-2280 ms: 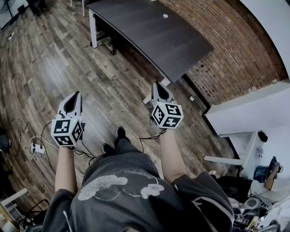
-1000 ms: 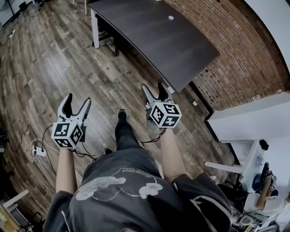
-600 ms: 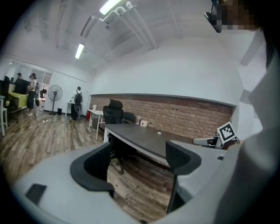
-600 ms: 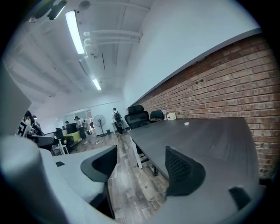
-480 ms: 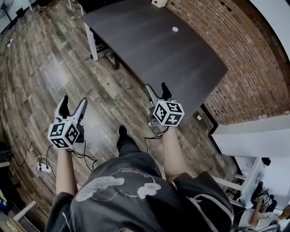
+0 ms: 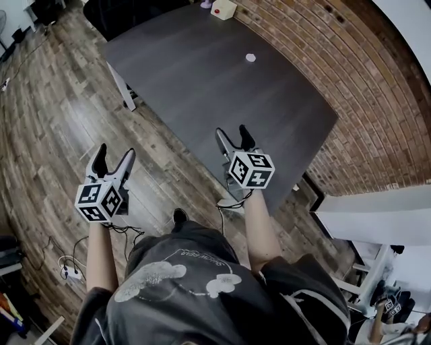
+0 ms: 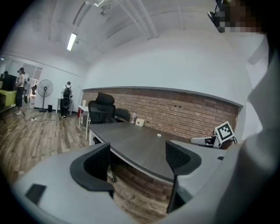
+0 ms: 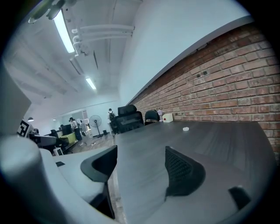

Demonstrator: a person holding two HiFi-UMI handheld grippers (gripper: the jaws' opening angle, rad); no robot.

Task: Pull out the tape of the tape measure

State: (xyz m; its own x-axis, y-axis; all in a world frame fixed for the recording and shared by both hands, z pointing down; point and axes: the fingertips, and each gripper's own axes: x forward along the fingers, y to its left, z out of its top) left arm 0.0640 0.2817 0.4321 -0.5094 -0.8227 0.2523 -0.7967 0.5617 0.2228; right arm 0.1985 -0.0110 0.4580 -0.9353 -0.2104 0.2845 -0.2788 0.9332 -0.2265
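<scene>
On the dark table (image 6: 202,74), midway along: a small white round thing (image 6: 250,57) lies alone, far from both grippers. From its shape I take it for the tape measure, but it is too small to be sure.
Table's far end: a pale box (image 6: 223,9) with a red spot sits close to the brick wall (image 6: 357,87).
Tape measure's look: a flat, pale disc. No tab, slot or drawn tape can be made out.
Left gripper (image 6: 113,162): over the wooden floor (image 6: 60,94), left of the table's near corner. Its jaws have just been opening and now stand wide apart with nothing between them.
Right gripper (image 6: 233,139): over the table's near edge, jaws spread wide and empty.
Step in hand: the approach, as I judge it, since nothing has been reached yet.
Doing it well: carry both grippers far along the table to the disc and come in low. Clamp the case squarely with one gripper so it cannot skid. Then pinch the tape's end with the other and draw it straight out in line with the slot.
</scene>
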